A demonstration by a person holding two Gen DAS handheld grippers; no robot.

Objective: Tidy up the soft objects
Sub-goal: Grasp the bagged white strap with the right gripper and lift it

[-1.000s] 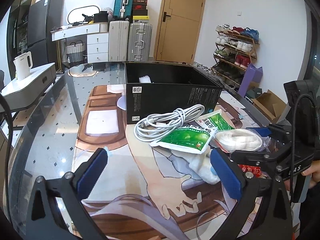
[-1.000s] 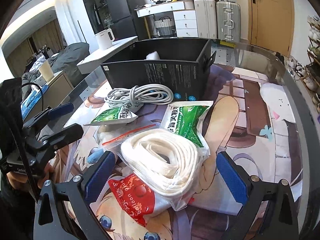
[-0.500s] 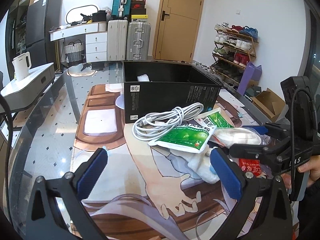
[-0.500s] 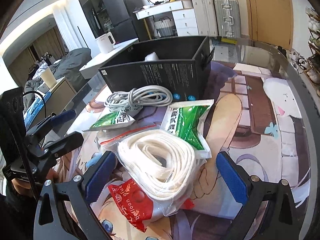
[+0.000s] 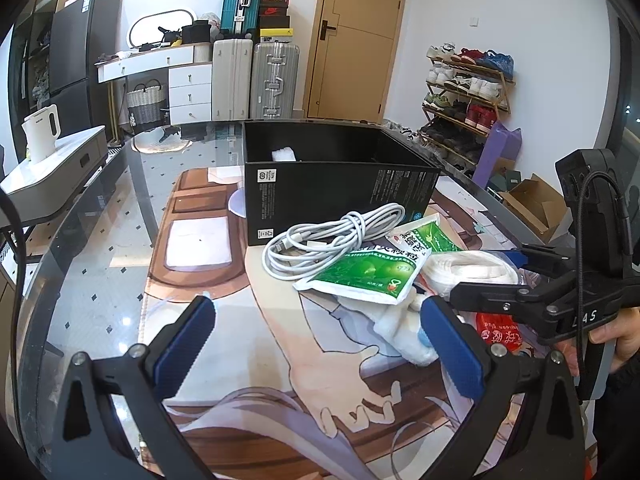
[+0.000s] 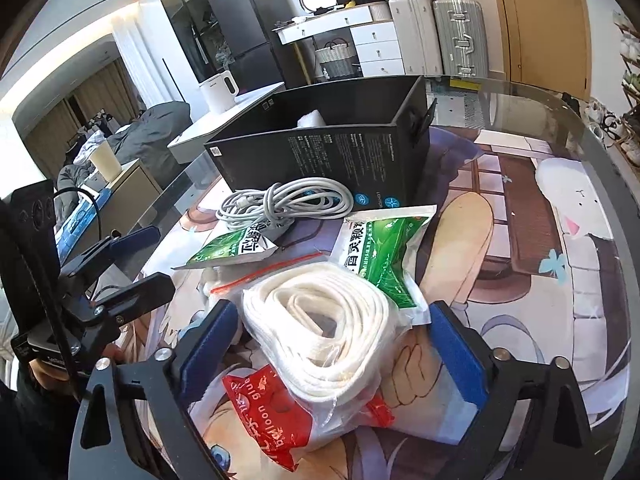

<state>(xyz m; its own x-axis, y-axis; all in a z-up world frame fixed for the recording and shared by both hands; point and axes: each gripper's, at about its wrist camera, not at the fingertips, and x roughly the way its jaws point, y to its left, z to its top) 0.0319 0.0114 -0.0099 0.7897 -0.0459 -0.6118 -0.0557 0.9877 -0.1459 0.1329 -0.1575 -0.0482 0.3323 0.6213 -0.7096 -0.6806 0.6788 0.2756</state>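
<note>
A clear bag of white coiled webbing [image 6: 328, 328] lies on a red balloon-glue packet [image 6: 264, 420], between the open fingers of my right gripper [image 6: 334, 344]. Two green sachets [image 6: 380, 256] [image 6: 236, 248] and a white cable bundle [image 6: 284, 204] lie in front of a black open box [image 6: 320, 156] that holds something white. My left gripper [image 5: 316, 344] is open and empty over the printed mat, left of a white plush [image 5: 400, 332]. In the left wrist view the cable [image 5: 332, 240], a sachet [image 5: 364, 276] and the box [image 5: 336, 192] show too.
The glass table [image 5: 100, 240] carries a printed mat [image 5: 240, 360]. Its curved edge runs left and right. A white side unit with a kettle [image 5: 40, 140] stands left. Suitcases, drawers and a shoe rack [image 5: 468, 92] are beyond the table.
My right gripper has moved forward and down, so the webbing bag now sits deeper between its fingers. My left gripper has barely moved.
</note>
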